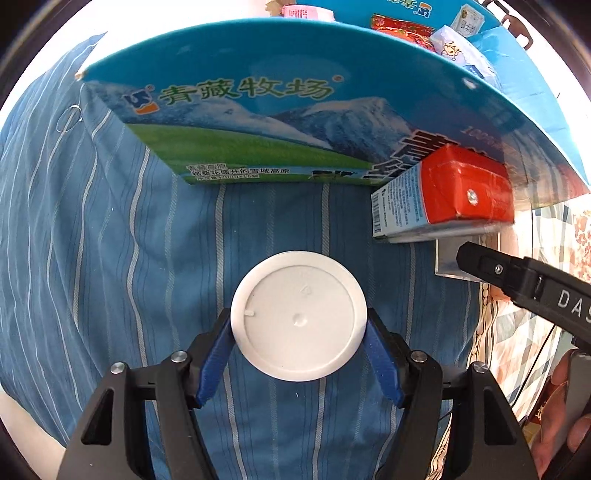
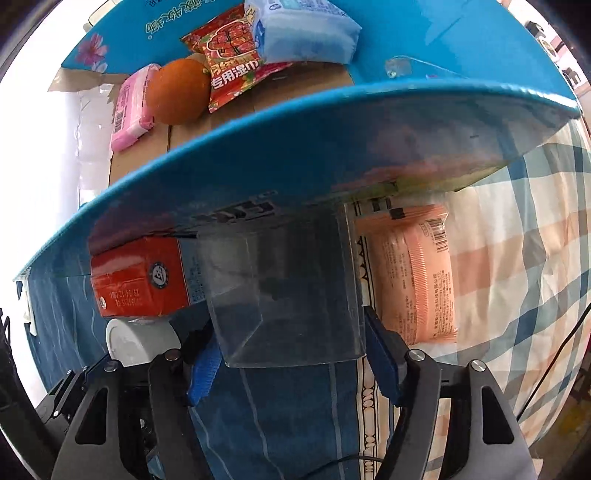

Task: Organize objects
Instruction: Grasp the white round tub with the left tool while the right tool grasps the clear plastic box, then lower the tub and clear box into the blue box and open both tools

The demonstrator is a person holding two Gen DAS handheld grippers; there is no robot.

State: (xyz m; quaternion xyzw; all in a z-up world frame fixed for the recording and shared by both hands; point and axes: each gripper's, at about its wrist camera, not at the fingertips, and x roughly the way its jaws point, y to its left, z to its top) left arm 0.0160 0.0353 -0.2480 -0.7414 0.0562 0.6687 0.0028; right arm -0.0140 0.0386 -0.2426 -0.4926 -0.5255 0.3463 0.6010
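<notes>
Our left tool (image 1: 299, 330) pinches a white cup (image 1: 299, 315), seen lid-on, its blue pads (image 1: 216, 360) pressed to either side of the round lid. The cup is held above the blue striped sheet (image 1: 110, 229), in front of the blue box (image 1: 258, 96). To its right, a red carton (image 1: 469, 184) lies on its side against the box wall, resting on a clear tray (image 1: 447, 254) that our right tool holds.

From the right wrist view, our right tool (image 2: 291, 347) grips the clear tray (image 2: 288, 295) between its blue pads (image 2: 382, 363), one on each side wall. The red carton (image 2: 140, 277) sits at the tray's left end, just beside the box rim (image 2: 332, 96), and the white cup (image 2: 140, 339) shows below it. A peach packet (image 2: 413, 277) lies on the checked sheet (image 2: 524, 240) to the right of the tray, near the box.

Inside the box we see an orange (image 2: 177, 90), a pink pack (image 2: 131, 107), a red wipes packet (image 2: 232, 51) and a pale blue pack (image 2: 303, 29), all close together.
</notes>
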